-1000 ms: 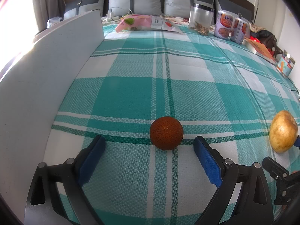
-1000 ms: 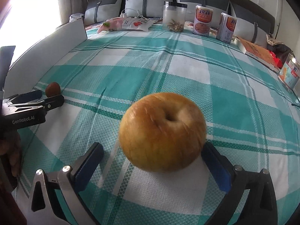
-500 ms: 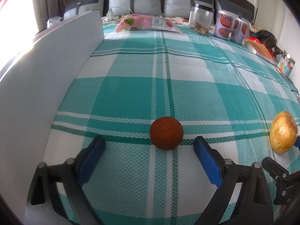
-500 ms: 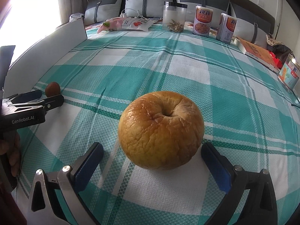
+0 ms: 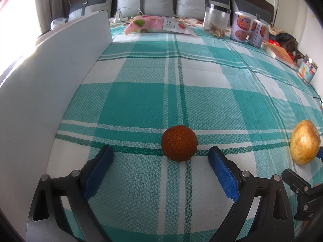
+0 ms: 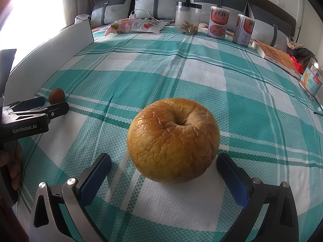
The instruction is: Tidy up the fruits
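A small orange-red round fruit (image 5: pixel 179 143) rests on the teal plaid cloth (image 5: pixel 141 104), just ahead of my left gripper (image 5: pixel 160 152), which is open with both blue pads clear of the fruit. A large wrinkled yellow-brown fruit (image 6: pixel 173 141) sits on the cloth between the fingers of my open right gripper (image 6: pixel 163 159), dimple up, with a gap on the left side. From the left wrist view, this big fruit (image 5: pixel 305 142) lies at the far right. In the right wrist view, the left gripper (image 6: pixel 40 104) and the small fruit (image 6: pixel 57 95) appear at the left.
A white board (image 5: pixel 50 84) stands along the left edge. At the back are pillows (image 6: pixel 161 2), a pink snack bag (image 5: pixel 153 24), a clear jar (image 6: pixel 187 18) and two cans (image 6: pixel 219 23). A book (image 6: pixel 276 57) and a tin (image 6: pixel 310 78) lie at the right.
The large fruit has turned slightly where it lies and is sharp now instead of blurred. Both grippers and the small fruit stay where they were.
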